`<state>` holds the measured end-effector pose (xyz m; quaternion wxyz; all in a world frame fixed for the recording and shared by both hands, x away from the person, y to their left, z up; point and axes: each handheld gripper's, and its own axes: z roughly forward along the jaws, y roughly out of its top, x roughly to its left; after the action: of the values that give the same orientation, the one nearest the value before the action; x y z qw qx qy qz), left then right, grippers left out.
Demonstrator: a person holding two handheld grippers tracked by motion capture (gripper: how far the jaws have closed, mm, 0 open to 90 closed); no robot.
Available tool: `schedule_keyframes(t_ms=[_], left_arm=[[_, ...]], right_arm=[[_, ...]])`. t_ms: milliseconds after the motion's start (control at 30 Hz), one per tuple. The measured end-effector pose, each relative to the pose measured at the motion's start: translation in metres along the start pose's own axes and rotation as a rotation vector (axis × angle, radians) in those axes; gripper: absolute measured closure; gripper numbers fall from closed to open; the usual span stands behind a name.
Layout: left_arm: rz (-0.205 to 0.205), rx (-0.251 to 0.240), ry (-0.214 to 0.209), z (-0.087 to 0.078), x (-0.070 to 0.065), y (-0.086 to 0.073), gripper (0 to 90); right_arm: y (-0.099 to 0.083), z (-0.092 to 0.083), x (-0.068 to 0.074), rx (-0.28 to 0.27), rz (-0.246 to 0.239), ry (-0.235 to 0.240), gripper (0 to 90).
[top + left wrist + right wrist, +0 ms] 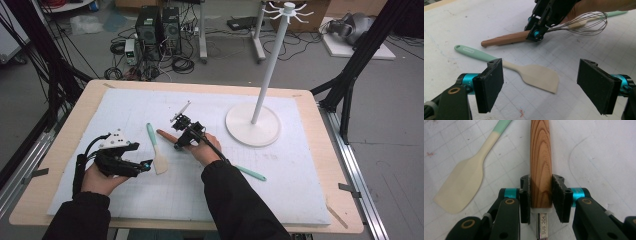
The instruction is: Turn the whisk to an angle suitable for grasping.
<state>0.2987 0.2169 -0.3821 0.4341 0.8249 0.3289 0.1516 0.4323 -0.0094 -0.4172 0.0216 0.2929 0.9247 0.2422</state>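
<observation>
The right hand-held gripper [541,200] is closed on the wire whisk with the brown wooden handle [541,162]. Its two black pads squeeze the handle near the end where the metal wires begin. The whisk lies low on the desk [75,120], near the middle, and its handle points away toward the left side.

The left hand-held gripper [541,85] is open and holds nothing. It waits just above the spatula with the mint green handle and cream blade [534,75], which lies flat on the mat.

Here is what could go wrong. The wooden handle is round and smooth, so it could roll or slip between the pads when it is lifted. The grip is near one end, so the long handle may tip down. The wire end is close to a second green-handled tool [250,173] that lies under the right arm, and it could bump that tool. A swing of the whisk could also knock the cream spatula.

The desk has a light wooden top with a white mat with a faint grid [300,165] over it. A white stand with a round base and hooks on top [252,125] is at the back right. Behind the desk the floor is grey, with black computer boxes [157,25] and many loose cables [182,64].
</observation>
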Motion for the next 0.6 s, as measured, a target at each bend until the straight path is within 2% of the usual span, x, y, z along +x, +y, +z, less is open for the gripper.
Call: schedule_keyframes(t_ms=[133, 367, 600], left_arm=[[0.0, -0.001, 0.001, 0.0, 0.0, 0.0, 21.6], [-0.002, -0.003, 0.001, 0.0, 0.0, 0.0, 21.5], [-0.003, -0.008, 0.0, 0.0, 0.0, 0.0, 21.5]], right_arm=[[-0.001, -0.003, 0.001, 0.003, 0.014, 0.031, 70.4], [-0.003, -0.014, -0.001, -0.029, 0.023, 0.071, 70.4], [-0.01, -0.04, -0.006, -0.107, 0.038, 0.114, 70.4]])
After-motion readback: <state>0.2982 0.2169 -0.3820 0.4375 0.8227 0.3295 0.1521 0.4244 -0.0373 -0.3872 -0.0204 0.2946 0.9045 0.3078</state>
